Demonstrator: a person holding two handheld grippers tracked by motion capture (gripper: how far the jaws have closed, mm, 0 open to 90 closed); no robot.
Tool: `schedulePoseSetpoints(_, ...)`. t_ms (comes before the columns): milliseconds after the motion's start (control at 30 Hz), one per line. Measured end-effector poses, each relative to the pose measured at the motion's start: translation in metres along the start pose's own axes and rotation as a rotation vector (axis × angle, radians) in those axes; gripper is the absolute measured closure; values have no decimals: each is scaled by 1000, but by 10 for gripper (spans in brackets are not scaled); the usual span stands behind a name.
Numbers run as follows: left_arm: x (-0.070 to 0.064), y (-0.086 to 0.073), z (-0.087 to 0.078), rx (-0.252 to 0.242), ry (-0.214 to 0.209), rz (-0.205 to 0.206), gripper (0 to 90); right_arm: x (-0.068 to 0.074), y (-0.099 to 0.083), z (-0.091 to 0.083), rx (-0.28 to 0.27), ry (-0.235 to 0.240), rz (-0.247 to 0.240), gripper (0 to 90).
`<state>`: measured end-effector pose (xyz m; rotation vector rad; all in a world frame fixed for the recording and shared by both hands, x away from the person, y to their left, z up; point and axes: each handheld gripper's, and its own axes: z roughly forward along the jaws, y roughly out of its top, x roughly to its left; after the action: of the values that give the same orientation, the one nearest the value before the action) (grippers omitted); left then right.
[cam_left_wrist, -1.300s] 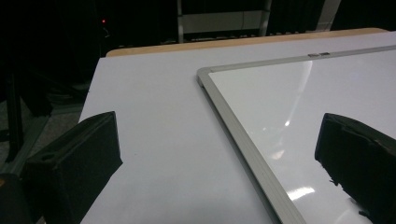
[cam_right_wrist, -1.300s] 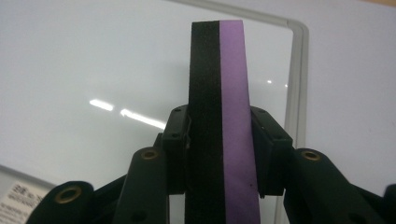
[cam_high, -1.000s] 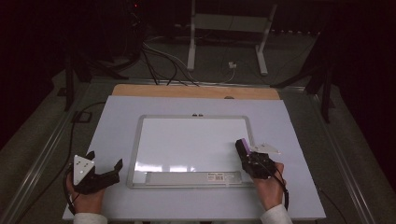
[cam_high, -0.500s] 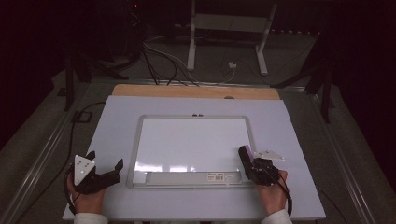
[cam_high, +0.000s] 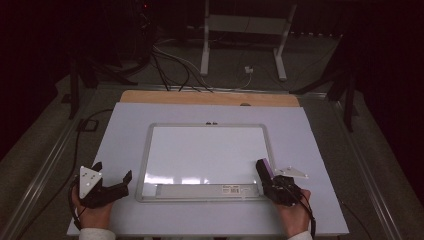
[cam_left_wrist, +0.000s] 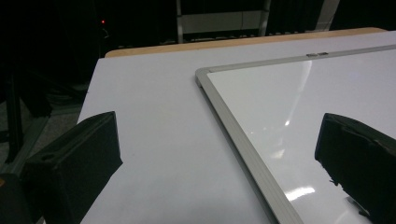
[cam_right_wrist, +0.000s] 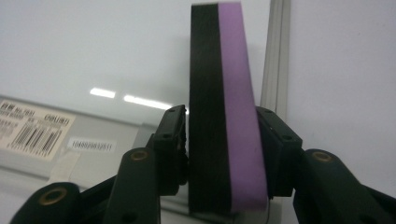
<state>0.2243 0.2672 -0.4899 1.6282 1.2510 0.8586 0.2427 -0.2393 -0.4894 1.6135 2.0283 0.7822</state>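
A blank whiteboard (cam_high: 207, 152) with a silver frame lies flat on the table, its tray along the near edge. My right gripper (cam_high: 268, 176) is shut on a black and purple eraser (cam_right_wrist: 222, 105), which stands on edge over the board's near right corner (cam_right_wrist: 275, 70). The eraser (cam_high: 264, 169) points away from me. My left gripper (cam_high: 111, 177) rests open at the board's near left corner, jaws wide apart. Between them lies the board's left frame (cam_left_wrist: 233, 135). Nothing is between the left fingers (cam_left_wrist: 74, 154).
The white table top (cam_high: 125, 130) extends around the board, with a wooden strip (cam_high: 210, 98) at its far edge. A barcode label (cam_right_wrist: 35, 128) sits on the board's tray. Cables and a metal stand (cam_high: 240, 35) lie on the dark floor beyond.
My right gripper has drawn the eraser back toward me, from the board's right side down to its near right corner. The left gripper has stayed put.
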Motion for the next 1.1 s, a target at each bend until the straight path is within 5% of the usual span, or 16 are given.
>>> schedulePoseSetpoints(267, -1, 0, 0, 0, -3, 3, 10, 9, -5, -4, 3, 2, -19, 543)
schedulePoseSetpoints(433, -1, 0, 0, 0, -2, 3, 10, 3, -2, 1, -4, 45, 8, 518)
schedulePoseSetpoints(833, -1, 0, 0, -1, -2, 3, 10, -26, 17, -19, -216, 174, 29, 193)
schedulePoseSetpoints(1100, 0, 0, 0, -5, -4, 0, 10, -51, 16, -25, -284, 170, -3, 57)
